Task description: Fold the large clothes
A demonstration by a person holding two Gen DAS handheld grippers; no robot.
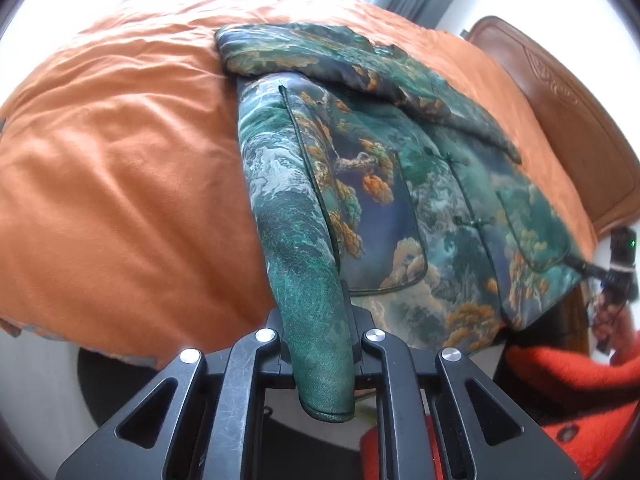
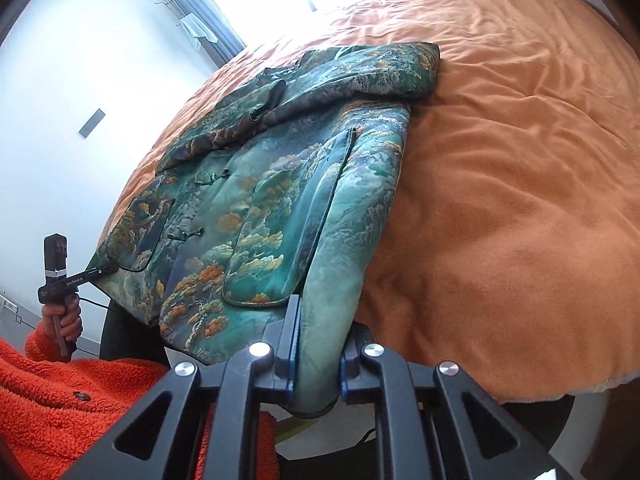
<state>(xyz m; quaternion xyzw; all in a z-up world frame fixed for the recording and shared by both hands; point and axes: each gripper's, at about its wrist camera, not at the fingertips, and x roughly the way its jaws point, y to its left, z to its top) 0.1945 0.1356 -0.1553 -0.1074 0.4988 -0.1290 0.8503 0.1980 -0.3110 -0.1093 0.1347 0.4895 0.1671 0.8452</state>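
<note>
One patterned green jacket [image 1: 400, 184] [image 2: 240, 200] is lying face up on the bed, its hem hanging over the near edge. We are counting one sleeve [image 1: 340, 60] folded across the chest, two patch pockets [image 1: 372, 220] [image 1: 532, 224] and, in the left view, two knot fasteners [image 1: 474, 223] down the front. Both pockets are lying flat, and we cannot tell whether anything is inside them.

Two grippers are working the hem. Our left gripper [image 1: 318, 344] is pinching the folded side edge of the jacket at one end of the hem, with a thick roll of cloth filling the gap between its fingers. Our right gripper [image 2: 316, 344] is clamping the opposite side edge in the same way. Each one is also showing in the other's view, nipping its hem corner [image 2: 108, 269] [image 1: 580, 266].

One orange duvet [image 1: 120, 160] [image 2: 520, 200] is spreading out under the jacket, rumpled on both sides. One wooden headboard [image 1: 568, 120] is standing at the far right in the left view. Our orange fleece coat [image 1: 580, 392] [image 2: 60, 400] is crowding the lower corners, and our left hand [image 2: 66, 320] is gripping its handle.
</note>
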